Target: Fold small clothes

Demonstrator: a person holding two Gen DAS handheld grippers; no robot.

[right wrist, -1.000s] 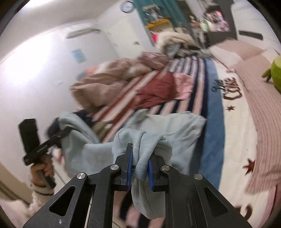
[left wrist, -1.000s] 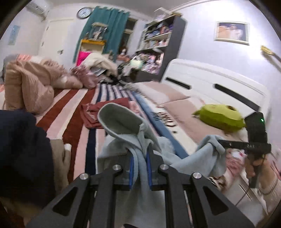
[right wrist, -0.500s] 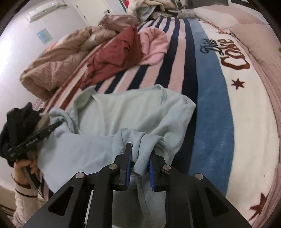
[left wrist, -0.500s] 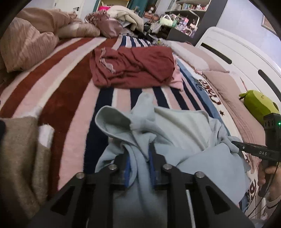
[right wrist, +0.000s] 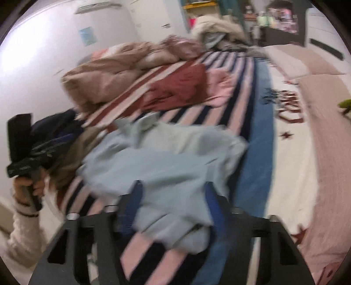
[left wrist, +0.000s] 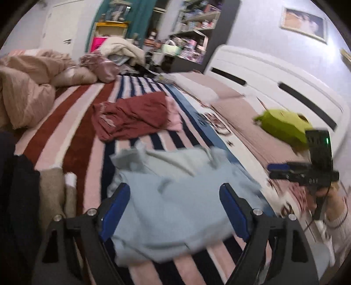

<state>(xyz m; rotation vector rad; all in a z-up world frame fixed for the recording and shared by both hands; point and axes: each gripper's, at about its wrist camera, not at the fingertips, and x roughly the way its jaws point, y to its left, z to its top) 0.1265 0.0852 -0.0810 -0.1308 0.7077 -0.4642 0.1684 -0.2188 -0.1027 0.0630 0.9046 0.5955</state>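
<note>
Bedroom scene, bed covered by striped blanket [left wrist: 72, 140] in pink, maroon, navy and white. Nearest in left wrist view: left gripper [left wrist: 174, 206], blue-padded jaws just opened and standing wide apart, nothing pinched, pads either side of light blue top [left wrist: 175, 197] without pressing it. Top lying loose and partly folded on blanket, paler inner face showing along far edge. Right wrist view, heavily blurred: right gripper [right wrist: 173, 199] with jaws just parted, top [right wrist: 166, 166] between and below them; contact of pads with cloth not resolvable through blur, cloth appearing released. At right edge of left view, right gripper seen from side, carried by hand [left wrist: 329, 197] in pale knit sleeve; at left edge of right view, left gripper carried by other hand [right wrist: 26, 186]. Left of top: tan folded cloth [left wrist: 50, 188] and dark garment [left wrist: 15, 186]. Beyond top: crumpled maroon garment [left wrist: 129, 118] touching pink garment [left wrist: 174, 116]. Further right: green plush toy [left wrist: 283, 125] on pink bedding near white headboard [left wrist: 274, 76]. Far left: heaped beige duvet [left wrist: 24, 87]. Background: dark shelving unit [left wrist: 193, 32], teal curtain [left wrist: 140, 17], framed picture [left wrist: 303, 22] on wall.
</note>
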